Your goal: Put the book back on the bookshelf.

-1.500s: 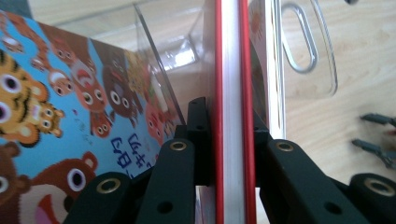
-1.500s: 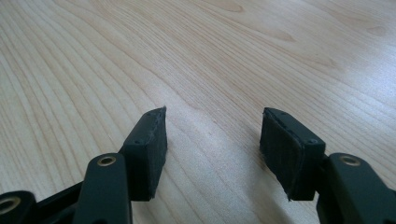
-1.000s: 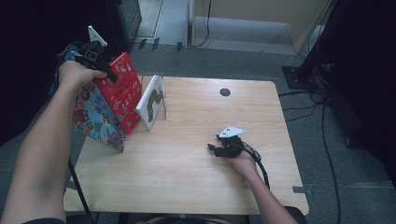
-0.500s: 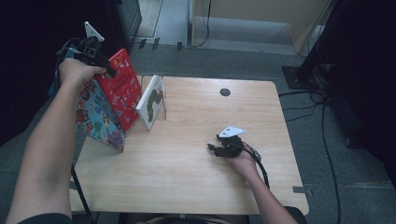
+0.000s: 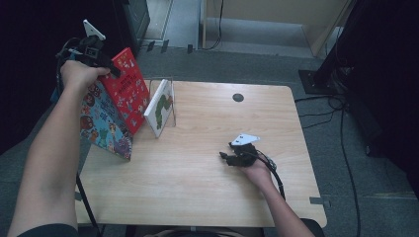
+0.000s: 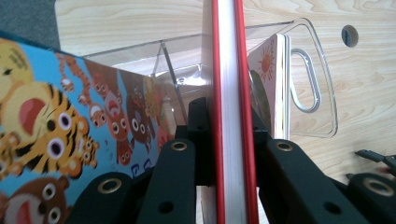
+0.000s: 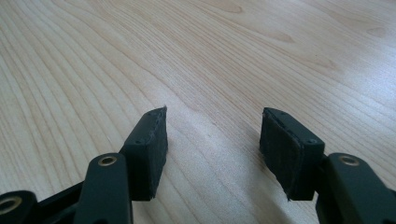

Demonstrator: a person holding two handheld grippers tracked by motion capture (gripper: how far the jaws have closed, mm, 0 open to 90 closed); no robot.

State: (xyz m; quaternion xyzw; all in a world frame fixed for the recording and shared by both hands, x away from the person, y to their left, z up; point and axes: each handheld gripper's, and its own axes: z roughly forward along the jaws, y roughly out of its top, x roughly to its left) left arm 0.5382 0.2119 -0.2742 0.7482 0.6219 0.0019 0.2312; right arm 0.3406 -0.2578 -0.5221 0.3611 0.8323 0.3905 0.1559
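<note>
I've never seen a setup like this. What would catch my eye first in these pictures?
Probably the red book at the table's far left corner, pinched by its edge in the left tongs. Beside it lean a blue book with cartoon tigers and a white book in a clear stand. The right tongs rest open on bare wood.

Red book (image 6: pixel 229 93) — glossy cover, matt paper edge; stand (image 6: pixel 322 84) clear smooth plastic; table (image 7: pixel 233 46) pale grained wood; right gripper (image 7: pixel 212 149) pads — rough matt black
</note>
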